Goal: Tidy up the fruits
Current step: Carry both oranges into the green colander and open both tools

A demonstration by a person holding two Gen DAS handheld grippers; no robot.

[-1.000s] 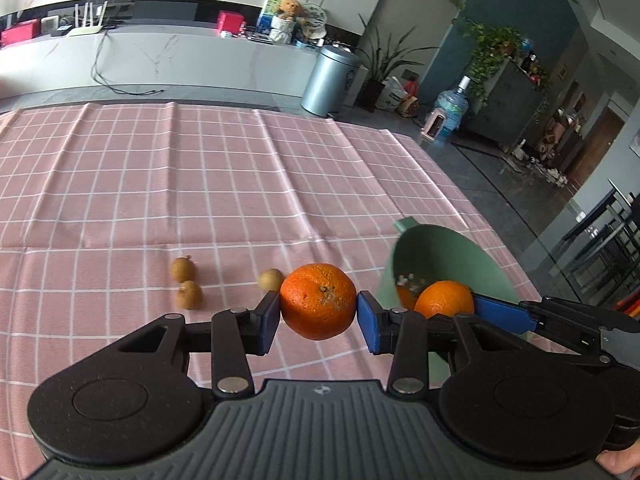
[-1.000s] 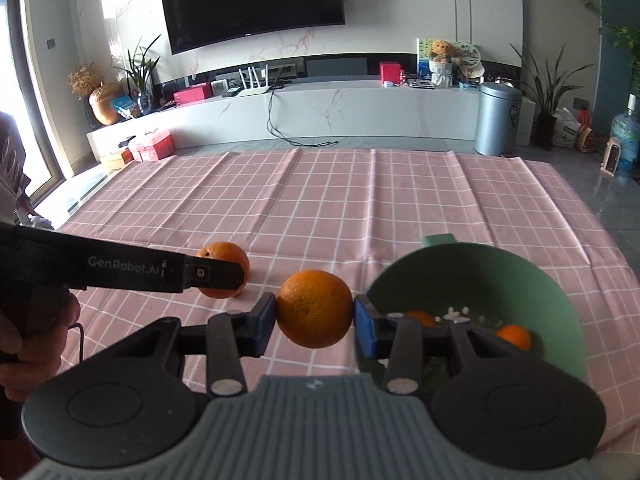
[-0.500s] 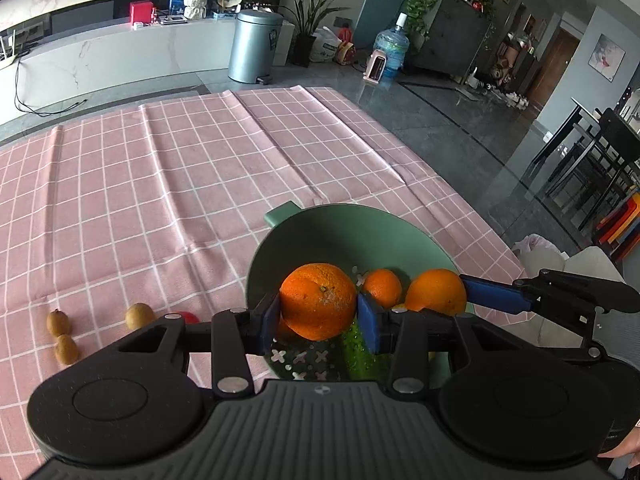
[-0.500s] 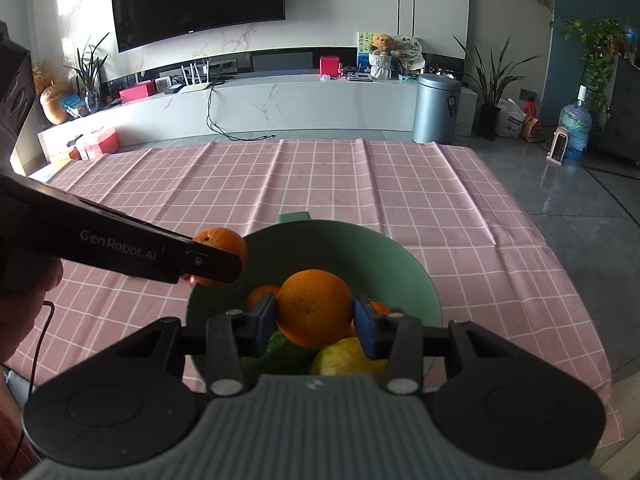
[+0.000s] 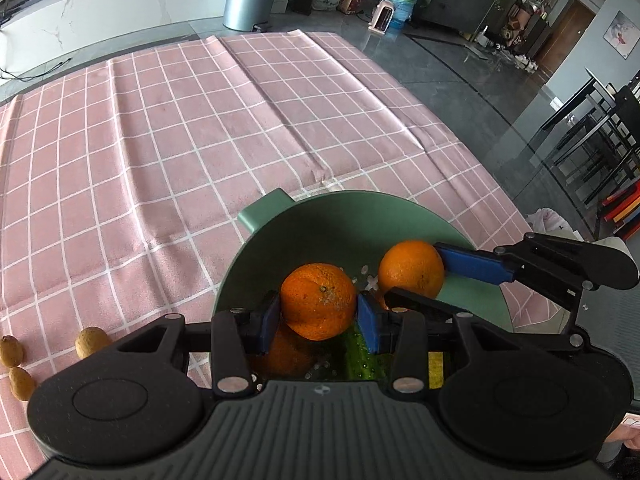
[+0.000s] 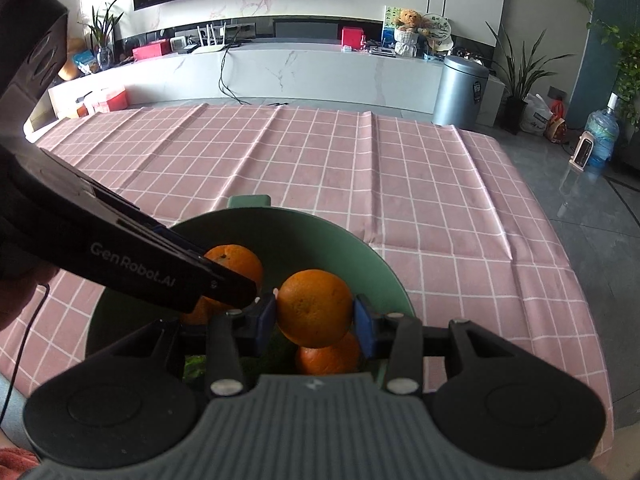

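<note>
Over the green bowl [image 5: 400,216]: left hand-held gripper [image 5: 318,318] pinches an orange [image 5: 318,300], right hand-held gripper [image 6: 314,322] pinches a second orange [image 6: 315,307]. Both hang directly above the bowl's fruit, so release is straight down; left sits nearer the rim.

- Tablecloth [image 5: 200,140]: pink checked cloth, matt, creased.
- Bowl [image 5: 340,220]: green plastic, smooth, matt.
- Oranges [image 5: 318,300]: dimpled, slightly glossy peel.
- Bin [image 6: 460,92]: brushed metal.
</note>
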